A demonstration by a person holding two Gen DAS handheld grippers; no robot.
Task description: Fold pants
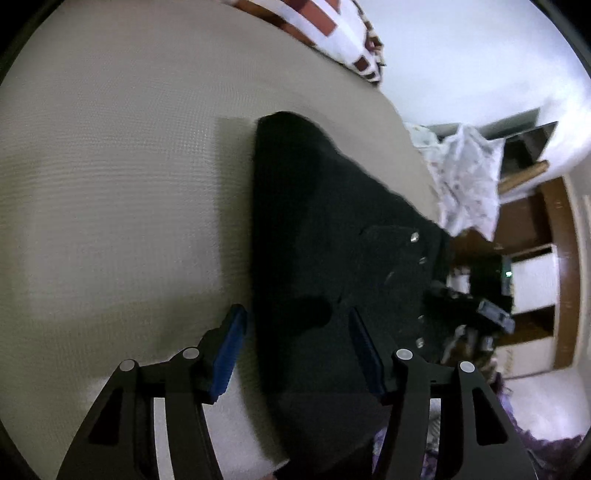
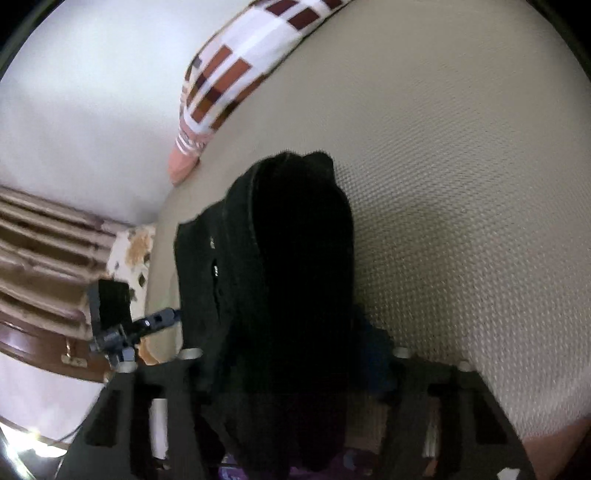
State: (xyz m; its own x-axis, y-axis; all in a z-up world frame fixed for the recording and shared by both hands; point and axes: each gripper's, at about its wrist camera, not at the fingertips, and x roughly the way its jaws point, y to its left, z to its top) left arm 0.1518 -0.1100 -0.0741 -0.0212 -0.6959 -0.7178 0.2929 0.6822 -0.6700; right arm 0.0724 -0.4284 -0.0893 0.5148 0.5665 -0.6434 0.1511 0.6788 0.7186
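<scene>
Black pants point(image 1: 325, 229) lie folded lengthwise on the beige mattress point(image 1: 110, 184), with metal rivets near their right edge. My left gripper point(image 1: 297, 332) is open just above the near end of the pants, its blue pads point(image 1: 231, 350) straddling the left edge of the cloth. In the right wrist view the pants point(image 2: 288, 280) fill the space between the fingers and hide the pads. My right gripper point(image 2: 291, 354) stands wide apart around the cloth. The other gripper point(image 2: 122, 325) shows at the left.
A red-and-white checked pillow point(image 1: 332, 33) point(image 2: 236, 70) lies at the far end of the mattress. A patterned cloth point(image 1: 469, 184) hangs off the bed's right side beside wooden shelves point(image 1: 535, 258). White wall behind.
</scene>
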